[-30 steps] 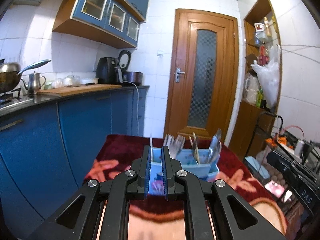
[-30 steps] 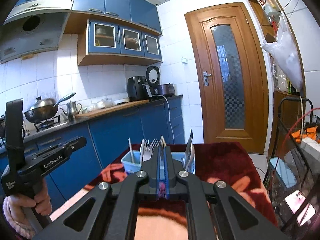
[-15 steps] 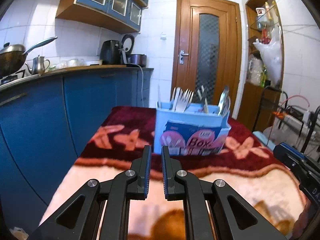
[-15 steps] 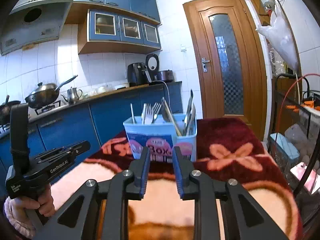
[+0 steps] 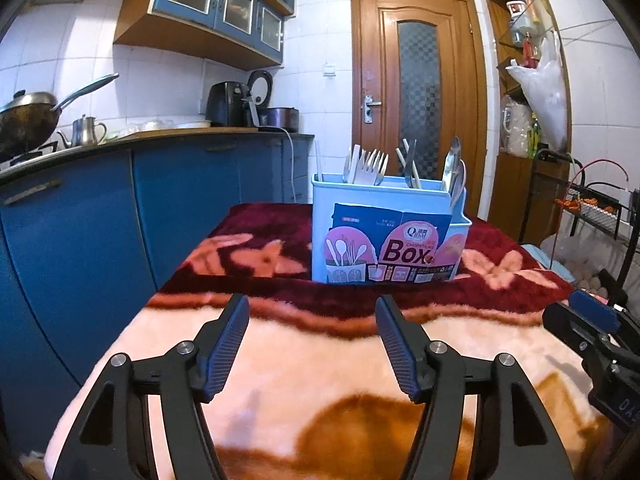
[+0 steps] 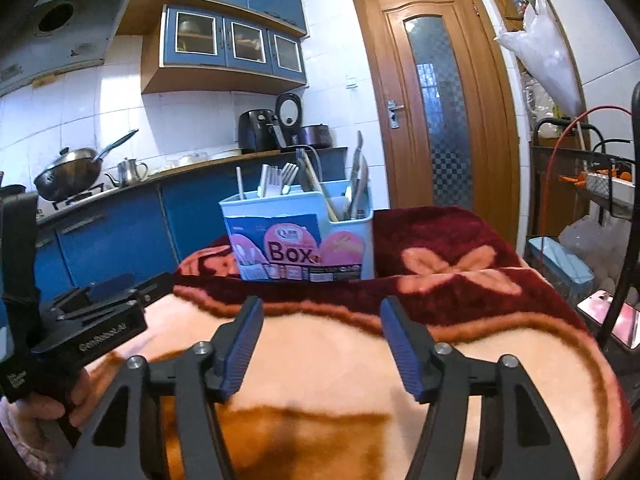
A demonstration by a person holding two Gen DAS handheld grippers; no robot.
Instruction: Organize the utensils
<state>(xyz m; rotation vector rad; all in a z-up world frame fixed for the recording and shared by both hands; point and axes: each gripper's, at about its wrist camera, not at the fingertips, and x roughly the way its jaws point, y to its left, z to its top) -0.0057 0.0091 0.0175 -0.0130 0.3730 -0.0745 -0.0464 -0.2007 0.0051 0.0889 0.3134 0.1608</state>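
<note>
Kitchen table (image 5: 320, 360) holds a box (image 5: 386, 232) of forks (image 5: 370, 166); both tongs (image 5: 312, 344) (image 6: 320, 344) are opening, empty, and must reach forward next.

A white-tiled kitchen has blue cabinets (image 5: 100, 216), a wooden door (image 5: 418, 92) and a blanket-covered table (image 5: 320, 380).

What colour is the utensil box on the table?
Light blue utensil box, with a pink-and-navy label; clearest in the left wrist view.

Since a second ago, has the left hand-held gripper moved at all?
Yes. The left hand-held gripper has dropped: the wooden door now sits higher in its view, the utensil box stands clear above its opening, empty jaws.
</note>
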